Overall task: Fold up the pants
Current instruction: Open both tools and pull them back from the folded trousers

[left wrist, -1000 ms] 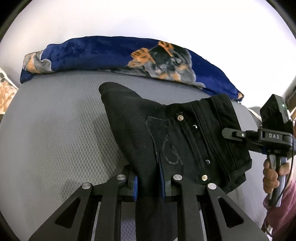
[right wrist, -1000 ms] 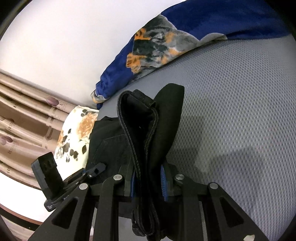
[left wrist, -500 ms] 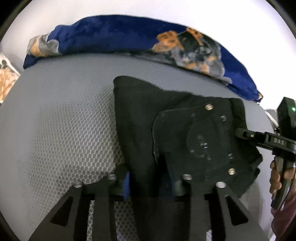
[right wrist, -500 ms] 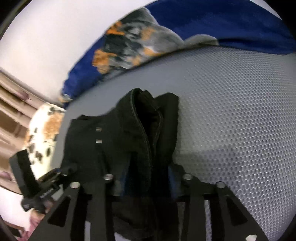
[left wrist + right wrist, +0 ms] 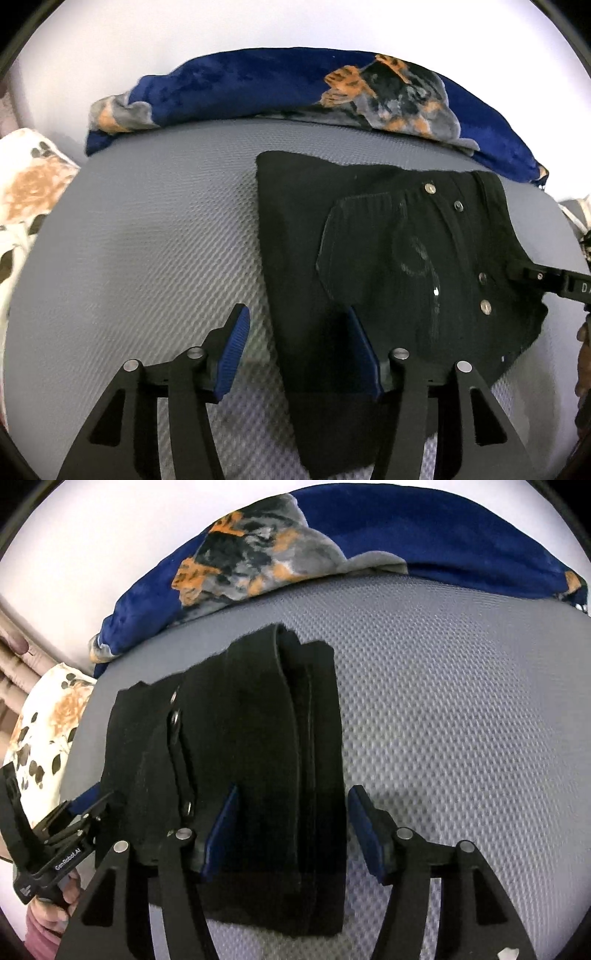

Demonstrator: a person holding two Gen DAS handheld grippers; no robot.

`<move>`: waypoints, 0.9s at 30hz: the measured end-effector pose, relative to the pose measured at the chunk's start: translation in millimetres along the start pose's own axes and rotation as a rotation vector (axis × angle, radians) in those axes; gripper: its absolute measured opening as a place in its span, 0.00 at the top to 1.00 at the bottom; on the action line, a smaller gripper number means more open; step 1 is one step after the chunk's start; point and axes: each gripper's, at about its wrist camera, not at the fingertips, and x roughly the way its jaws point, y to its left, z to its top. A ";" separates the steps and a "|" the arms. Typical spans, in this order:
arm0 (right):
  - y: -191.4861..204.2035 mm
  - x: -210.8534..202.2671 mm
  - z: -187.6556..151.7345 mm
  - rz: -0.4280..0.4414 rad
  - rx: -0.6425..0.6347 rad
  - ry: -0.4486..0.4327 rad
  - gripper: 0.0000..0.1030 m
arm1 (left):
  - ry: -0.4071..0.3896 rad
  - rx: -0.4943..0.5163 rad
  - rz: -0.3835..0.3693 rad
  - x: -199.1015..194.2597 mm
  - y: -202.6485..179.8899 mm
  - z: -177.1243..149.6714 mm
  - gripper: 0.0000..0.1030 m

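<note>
While folded: the black pants (image 5: pixel 388 258) lie flat on the grey mattress (image 5: pixel 147 258), pocket side up in the left view, waistband edge toward the right tongs.
Left tongs (image 5: pixel 299 354): jaws spread, having just been opening; the pants' edge lies between the blue pads (image 5: pixel 232 350), which stand clear of the cloth on the left side, so nothing is gripped.
Right tongs (image 5: pixel 291 834): released too, jaws having just been opening; the thick folded band of the pants (image 5: pixel 258 757) sits between the pads (image 5: pixel 364 830), the right pad apart from the cloth.
Pants' place: middle of the mattress, near the blue blanket (image 5: pixel 295 88) but not touching it.
Blanket: bunched along the far edge of the mattress, against the white wall (image 5: pixel 295 22).
Pillow (image 5: pixel 48 723): floral, beside the mattress at the left.
Hand (image 5: pixel 55 897): grips the left tongs' handle, low at the left of the right view.
</note>
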 end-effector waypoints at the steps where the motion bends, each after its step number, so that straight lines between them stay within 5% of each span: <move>1: 2.2 -4.4 -5.3 -0.017 -0.009 -0.010 0.44 | -0.001 0.000 0.011 -4.4 -2.9 -4.0 0.46; 10: 9.0 -50.5 -30.5 -0.036 0.024 -0.104 0.43 | -0.045 -0.001 0.072 -62.2 -13.3 -38.9 0.46; 27: 73.6 -125.1 -120.0 -0.120 -0.078 -0.254 0.17 | -0.078 -0.047 0.125 -145.7 -27.6 -113.7 0.46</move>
